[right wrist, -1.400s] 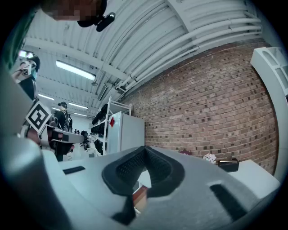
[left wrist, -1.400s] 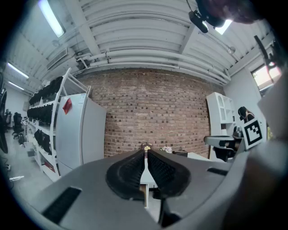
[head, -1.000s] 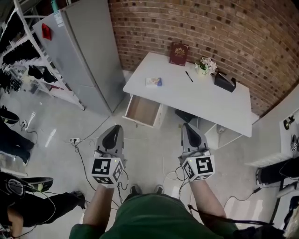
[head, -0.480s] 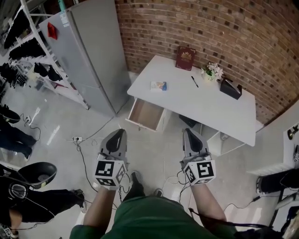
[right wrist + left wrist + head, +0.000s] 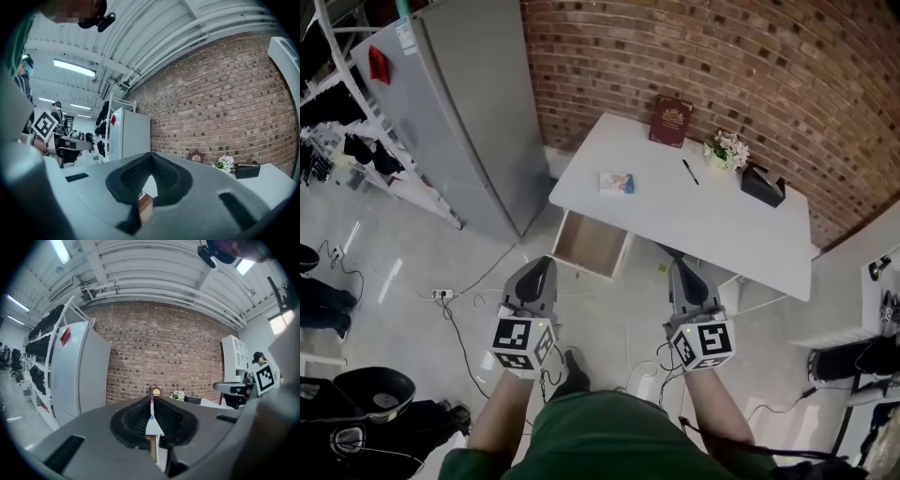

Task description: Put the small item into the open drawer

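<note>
Both left gripper and right gripper press ribbed black pads together, empty. Only their views show the corrugated ceiling.

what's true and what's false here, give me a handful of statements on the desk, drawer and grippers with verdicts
1. The small item already lies in the drawer. False: it lies on top of the desk, and the open drawer looks empty.
2. The right gripper is shut with nothing in it. True.
3. A dark red book sits at the desk's far edge by the brick wall. True.
4. The pen lies in the drawer. False: it lies on the desk, between the book and the flowers.
5. The left gripper touches the desk. False: it is short of it, over the floor.
</note>
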`<state>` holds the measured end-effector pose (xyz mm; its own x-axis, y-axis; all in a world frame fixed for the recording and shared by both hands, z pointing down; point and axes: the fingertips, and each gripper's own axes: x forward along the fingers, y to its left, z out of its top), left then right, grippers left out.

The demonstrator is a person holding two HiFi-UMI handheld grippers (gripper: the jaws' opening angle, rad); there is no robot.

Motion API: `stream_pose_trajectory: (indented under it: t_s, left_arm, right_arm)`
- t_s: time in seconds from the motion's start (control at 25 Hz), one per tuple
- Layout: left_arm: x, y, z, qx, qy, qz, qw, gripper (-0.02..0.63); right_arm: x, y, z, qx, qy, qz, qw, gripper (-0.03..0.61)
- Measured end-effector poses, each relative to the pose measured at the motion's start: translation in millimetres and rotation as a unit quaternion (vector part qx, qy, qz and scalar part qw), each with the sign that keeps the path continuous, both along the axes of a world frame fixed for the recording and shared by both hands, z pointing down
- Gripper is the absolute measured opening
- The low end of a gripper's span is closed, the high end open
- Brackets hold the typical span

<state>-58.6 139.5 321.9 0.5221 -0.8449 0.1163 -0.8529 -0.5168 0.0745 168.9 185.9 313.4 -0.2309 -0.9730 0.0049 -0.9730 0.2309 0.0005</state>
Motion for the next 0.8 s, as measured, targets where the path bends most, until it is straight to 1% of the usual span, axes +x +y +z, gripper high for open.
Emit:
stream_pose_trajectory:
  t_s: [0.2, 0.4, 0.6, 0.8]
  left_arm:
    - [-20.3, -54.4, 0.1, -0.004, 0.013, 0.023, 0.9997, 0.018]
    - [-45.5, -98.5, 12.4, -0.016, 0.025, 0.043, 0.9986, 0.018]
    - [-65.6, -128.3, 28.3, -0.032, 0.039, 0.048, 0.9976, 0.018]
    - [-71.9, -148.9, 39.7, -0.044, 0.055, 0.047, 0.9964, 0.018]
  right_arm:
    - [-18.0, -41.5, 0.5, -0.014, -0.002, 0.026, 1.0, 0.003]
    - [-39.9, -73.9, 8.1, -0.034, 0.001, 0.05, 0.998, 0.003]
    - [-49.2, -98.7, 20.7, -0.062, -0.008, 0.068, 0.996, 0.003]
    - [-46.4, -118.3, 26.5, -0.076, -0.003, 0.08, 0.994, 0.003]
